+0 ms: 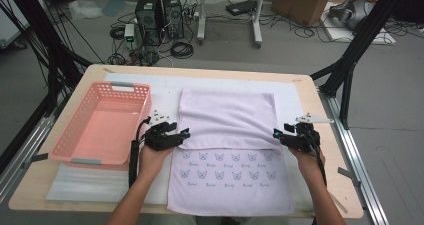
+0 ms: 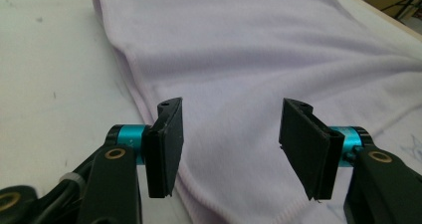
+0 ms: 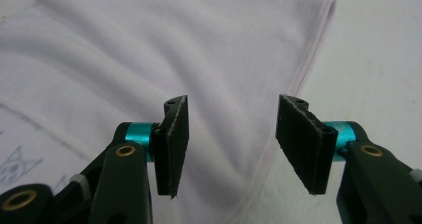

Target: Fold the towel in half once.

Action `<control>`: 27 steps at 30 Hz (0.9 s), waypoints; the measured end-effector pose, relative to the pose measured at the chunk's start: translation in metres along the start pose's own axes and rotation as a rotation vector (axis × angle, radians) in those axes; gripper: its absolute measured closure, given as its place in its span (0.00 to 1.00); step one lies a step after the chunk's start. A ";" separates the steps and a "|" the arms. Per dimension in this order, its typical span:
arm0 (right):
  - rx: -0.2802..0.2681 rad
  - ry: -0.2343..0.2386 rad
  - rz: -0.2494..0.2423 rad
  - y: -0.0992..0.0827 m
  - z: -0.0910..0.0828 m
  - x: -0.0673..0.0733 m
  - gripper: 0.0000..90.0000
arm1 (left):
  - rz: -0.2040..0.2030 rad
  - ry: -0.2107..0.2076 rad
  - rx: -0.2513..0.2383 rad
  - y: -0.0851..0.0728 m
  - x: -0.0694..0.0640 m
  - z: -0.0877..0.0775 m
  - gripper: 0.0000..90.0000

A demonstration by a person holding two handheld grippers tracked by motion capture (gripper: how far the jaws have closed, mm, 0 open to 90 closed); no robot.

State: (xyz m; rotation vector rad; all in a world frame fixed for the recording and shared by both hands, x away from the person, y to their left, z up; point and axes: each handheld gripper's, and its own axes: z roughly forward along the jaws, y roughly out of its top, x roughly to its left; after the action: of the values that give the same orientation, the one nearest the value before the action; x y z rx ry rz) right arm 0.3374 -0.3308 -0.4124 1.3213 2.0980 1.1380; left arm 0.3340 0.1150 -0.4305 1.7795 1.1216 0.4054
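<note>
On the pale wooden table (image 1: pixel 320 116) lies a white padded mat (image 1: pixel 295 97), and on that mat rests a soft lilac fleece towel (image 1: pixel 227 116), rectangular and folded over on itself. Its upper, folded layer is plain lilac with a fine napped texture and a stitched hem along the edges; the lower layer, nearer the person, is printed with rows of small blue butterfly-like figures. The fold's free edge runs left to right across the table, while the whole cloth's long axis runs from the person toward the far edge. Gentle wrinkles cross the folded layer.

The left tongs (image 1: pixel 184 133) are held at the left end of that folded edge, jaws spread wide apart with nothing between them; in the left gripper view they (image 2: pixel 231 144) hover over the towel's (image 2: pixel 259 59) hemmed side. The right tongs (image 1: pixel 275 133) sit at the right end of the same edge, equally wide open and empty, and in the right gripper view they (image 3: pixel 233 144) straddle the towel's (image 3: pixel 164 50) corner hem.

A salmon-pink perforated plastic basket (image 1: pixel 85 135), rectangular with grey handles, stands to the left of the towel, apart from it.
</note>
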 end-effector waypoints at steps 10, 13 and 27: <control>0.074 0.031 0.013 -0.042 -0.010 0.017 0.67 | 0.026 -0.017 0.075 -0.028 -0.003 -0.007 0.68; 0.088 0.007 -0.014 -0.051 -0.008 0.021 0.69 | 0.056 -0.022 0.101 -0.029 -0.007 -0.006 0.72; 0.077 -0.008 -0.055 -0.055 -0.011 0.029 0.95 | 0.109 0.020 0.120 -0.032 -0.016 -0.008 0.97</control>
State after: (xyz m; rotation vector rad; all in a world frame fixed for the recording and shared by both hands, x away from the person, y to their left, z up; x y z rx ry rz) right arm 0.2868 -0.3220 -0.4481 1.2921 2.1782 1.0373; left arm 0.3036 0.1097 -0.4505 1.9521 1.0855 0.4297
